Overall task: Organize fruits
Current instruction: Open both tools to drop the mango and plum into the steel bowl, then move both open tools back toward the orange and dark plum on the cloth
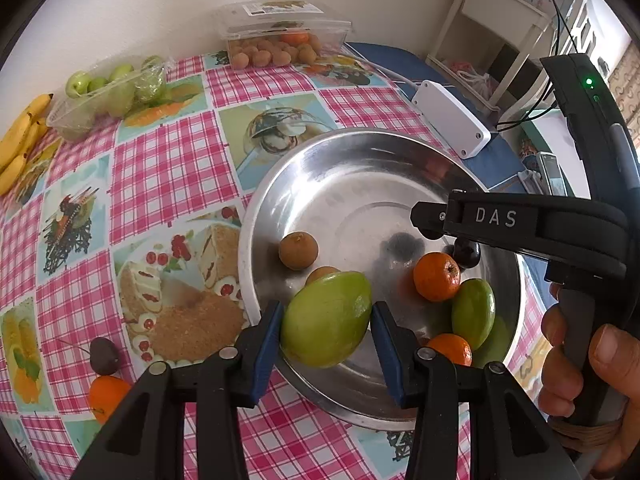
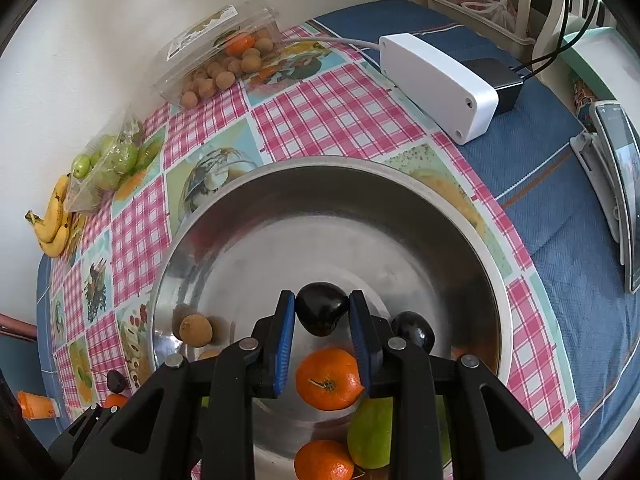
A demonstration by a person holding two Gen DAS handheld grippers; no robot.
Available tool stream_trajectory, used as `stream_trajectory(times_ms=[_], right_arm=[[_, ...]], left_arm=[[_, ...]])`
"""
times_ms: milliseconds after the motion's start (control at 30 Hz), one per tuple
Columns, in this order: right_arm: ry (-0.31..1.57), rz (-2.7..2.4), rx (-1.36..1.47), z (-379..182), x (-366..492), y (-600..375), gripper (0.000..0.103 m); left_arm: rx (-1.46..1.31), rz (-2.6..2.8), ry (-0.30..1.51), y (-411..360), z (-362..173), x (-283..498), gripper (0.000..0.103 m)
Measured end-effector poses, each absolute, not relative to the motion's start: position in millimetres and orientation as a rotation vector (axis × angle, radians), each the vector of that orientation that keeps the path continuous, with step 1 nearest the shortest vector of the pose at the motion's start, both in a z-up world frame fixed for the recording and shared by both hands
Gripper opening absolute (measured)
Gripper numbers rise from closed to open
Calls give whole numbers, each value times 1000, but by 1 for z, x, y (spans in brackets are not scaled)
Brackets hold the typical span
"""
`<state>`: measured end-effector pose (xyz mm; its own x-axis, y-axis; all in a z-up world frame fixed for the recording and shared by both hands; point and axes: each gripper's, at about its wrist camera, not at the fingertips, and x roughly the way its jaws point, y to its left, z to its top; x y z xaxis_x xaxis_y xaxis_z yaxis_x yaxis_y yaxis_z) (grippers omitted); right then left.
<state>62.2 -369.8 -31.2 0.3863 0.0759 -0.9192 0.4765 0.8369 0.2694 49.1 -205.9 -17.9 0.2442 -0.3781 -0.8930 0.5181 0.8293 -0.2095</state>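
We see a table (image 1: 168,168) under a pink-checked cloth with food pictures, pushed against a cream wall; a blue cloth shows at its right edge. The large round steel bowl (image 1: 360,152) sits toward the near right edge. At the far edge stand two clear plastic boxes: one of small brown fruits (image 1: 264,56), one of green fruits (image 1: 108,92). One bunch of yellow bananas (image 1: 20,136) lies at the far left corner, and one white plastic box (image 1: 452,120) rests on the blue cloth.

In the bowl we count two orange tangerines (image 1: 436,276), one green fruit (image 1: 474,312), two brown fruits (image 1: 298,250) and one dark plum (image 2: 414,330). Outside it, near the left edge, lie one tangerine (image 1: 106,398) and one dark fruit (image 1: 104,356).

The left gripper (image 1: 326,320) pinches a large green mango-shaped fruit (image 1: 326,318) between its fingers over the bowl's near rim. The right gripper (image 2: 322,312) pinches a dark purple plum (image 2: 322,308) above the bowl's middle.
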Motion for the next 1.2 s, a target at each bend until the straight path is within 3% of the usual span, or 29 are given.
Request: stream_trajectory(times_ms=[300,433,533,633,767,1200], right_arm=[[1161,-281,560,-31,61,-371,29],[1147,-287,569,-27,59,-373,48],[1129,-287,574,-21,58,-373,56],[1113,-293,568,-15,58,-373,69],[1102,-307,552,-10,57,-374,75],[1136,-310,515,-12,59,-369,77]], left_arm=[[130,-614,1172,-204,-14,51,50],[122,-617,1170,-204,-11,51,50],[122,-616,1168,-204,-8,51,50],[113,-614,1168,-204,-6,52,56],[99,-603,1163,-201,-2,54,60],[-57,-417,1197,-152,-1,84,64]])
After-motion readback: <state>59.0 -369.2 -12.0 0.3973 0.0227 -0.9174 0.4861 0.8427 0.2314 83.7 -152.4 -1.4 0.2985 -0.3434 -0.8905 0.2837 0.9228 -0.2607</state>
